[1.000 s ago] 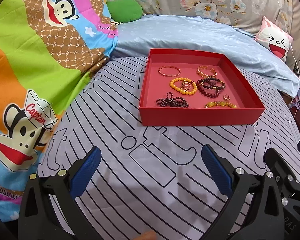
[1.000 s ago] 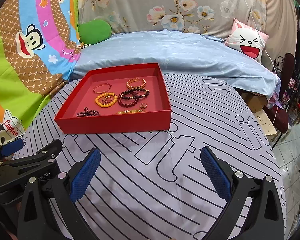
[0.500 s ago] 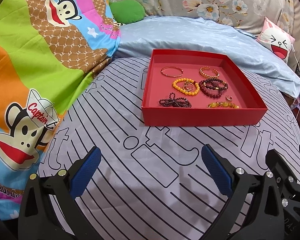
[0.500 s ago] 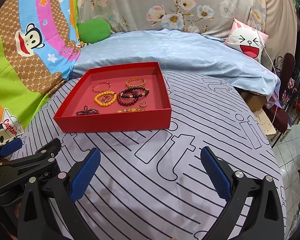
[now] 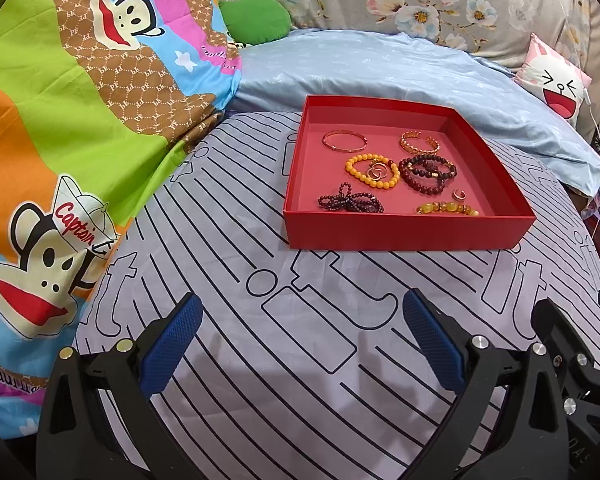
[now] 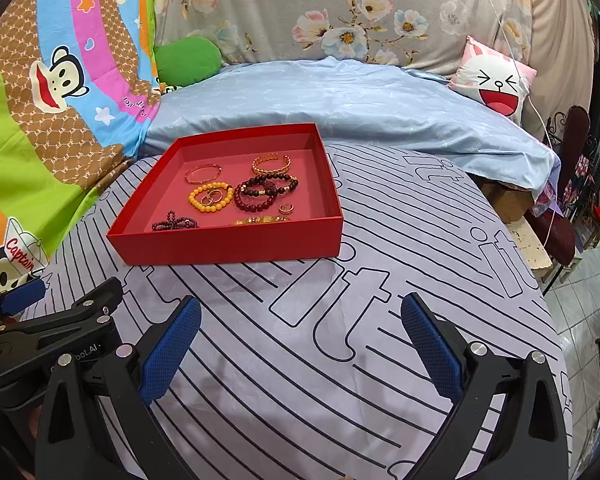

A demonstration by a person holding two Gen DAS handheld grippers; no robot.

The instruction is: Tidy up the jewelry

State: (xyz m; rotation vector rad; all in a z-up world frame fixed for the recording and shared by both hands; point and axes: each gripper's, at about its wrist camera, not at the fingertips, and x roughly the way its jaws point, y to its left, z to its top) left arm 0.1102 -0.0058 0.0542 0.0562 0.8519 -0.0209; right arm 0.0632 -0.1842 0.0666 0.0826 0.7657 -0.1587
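A shallow red box [image 5: 404, 232] [image 6: 228, 245] sits on the striped lavender sheet ahead of both grippers. Inside lie several pieces of jewelry: a thin gold bangle [image 5: 344, 141], a gold chain cuff [image 5: 419, 142], an orange bead bracelet [image 5: 372, 170] with small rings [image 5: 377, 171] inside it, dark red bead bracelets [image 5: 428, 172], a twisted dark bead strand [image 5: 350, 202], a yellow bead bracelet [image 5: 446, 209] and a small ring [image 5: 459, 194]. My left gripper [image 5: 300, 340] stands open, well short of the box. My right gripper [image 6: 300, 340] is open too, with nothing between its fingers.
A colourful cartoon monkey blanket [image 5: 60, 140] rises on the left. A light blue quilt [image 5: 380, 68] lies behind the box, with a green cushion [image 5: 256, 18] and a pink face pillow [image 5: 556, 80]. The bed's right edge [image 6: 548, 280] drops to a tiled floor.
Both views have drifted slightly, so the box sits a little lower and to the right in the left wrist view. Both grippers stay open and empty.
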